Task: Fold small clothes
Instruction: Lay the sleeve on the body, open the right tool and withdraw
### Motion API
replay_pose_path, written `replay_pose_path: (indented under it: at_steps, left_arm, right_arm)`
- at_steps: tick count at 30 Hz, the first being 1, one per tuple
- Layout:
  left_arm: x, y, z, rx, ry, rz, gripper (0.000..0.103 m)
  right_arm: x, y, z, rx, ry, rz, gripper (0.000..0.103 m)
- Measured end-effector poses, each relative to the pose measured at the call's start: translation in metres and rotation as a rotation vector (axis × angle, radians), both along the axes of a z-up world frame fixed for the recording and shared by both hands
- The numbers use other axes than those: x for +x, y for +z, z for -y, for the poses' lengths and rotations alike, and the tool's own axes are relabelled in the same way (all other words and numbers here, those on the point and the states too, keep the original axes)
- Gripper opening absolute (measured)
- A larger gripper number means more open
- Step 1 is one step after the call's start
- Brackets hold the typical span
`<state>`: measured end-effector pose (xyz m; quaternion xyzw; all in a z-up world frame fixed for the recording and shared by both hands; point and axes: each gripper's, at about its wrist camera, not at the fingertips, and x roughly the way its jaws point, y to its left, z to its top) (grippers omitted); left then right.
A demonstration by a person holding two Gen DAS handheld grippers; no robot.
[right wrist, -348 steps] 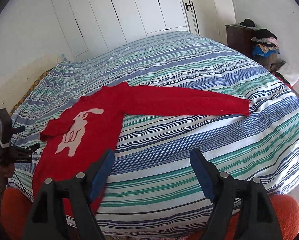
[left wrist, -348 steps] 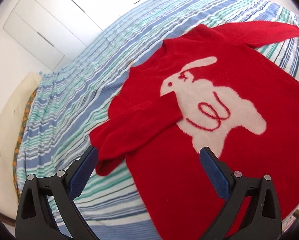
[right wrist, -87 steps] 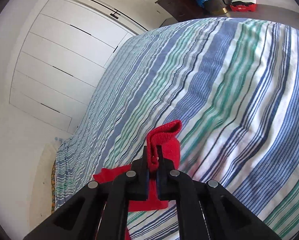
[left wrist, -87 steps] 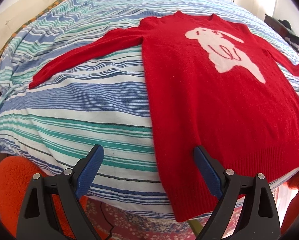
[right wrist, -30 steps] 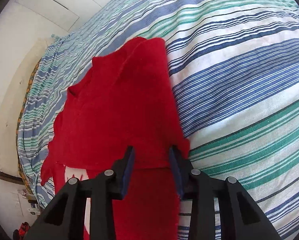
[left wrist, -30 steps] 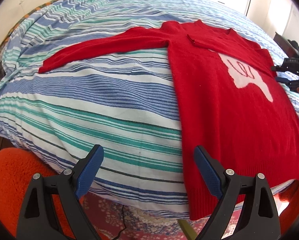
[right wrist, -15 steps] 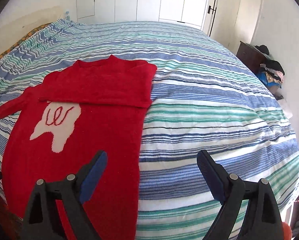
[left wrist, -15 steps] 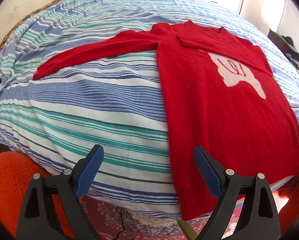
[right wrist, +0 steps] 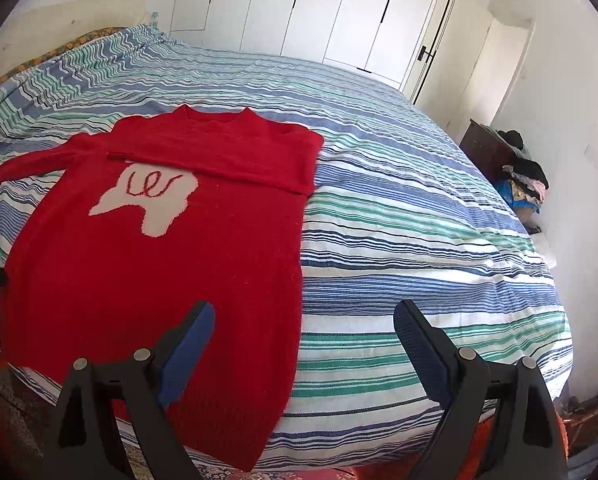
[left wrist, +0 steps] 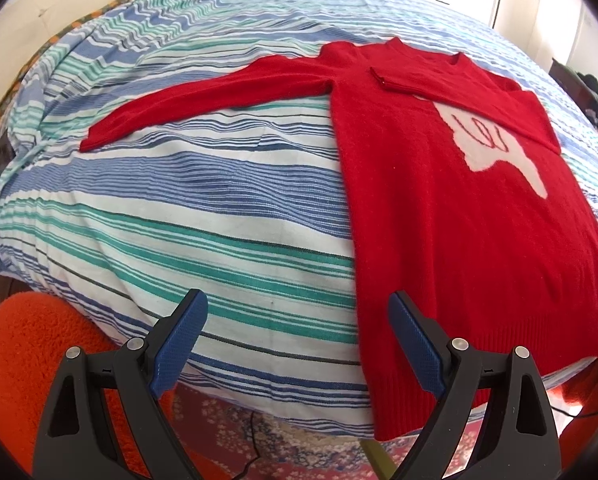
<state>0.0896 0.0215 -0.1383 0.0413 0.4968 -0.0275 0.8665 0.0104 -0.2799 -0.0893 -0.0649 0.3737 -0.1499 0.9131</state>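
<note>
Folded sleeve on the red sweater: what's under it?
The folded sleeve lies across the red sweater at the chest, covering the top of the white motif. The motif's lower part shows; its covered part cannot be seen. Both grippers are open and hold nothing.

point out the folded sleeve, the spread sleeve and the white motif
folded sleeve [right wrist: 235, 158]: right wrist view, middle of the band lying across the chest
spread sleeve [left wrist: 203, 92]: left wrist view, halfway along its length on the bedspread
white motif [right wrist: 151, 196]: right wrist view, centre of the white patch
</note>
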Motion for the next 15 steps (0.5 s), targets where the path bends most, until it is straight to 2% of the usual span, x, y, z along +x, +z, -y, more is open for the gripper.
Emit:
replay_pose_path:
  at_steps: [15]
  left_arm:
    - [0.0006, -0.0032, 0.0055, 0.031, -0.019, -0.011, 0.092]
  right_arm:
    - [-0.0010, -0.0044, 0.0068, -0.040, -0.056, -0.004, 0.090]
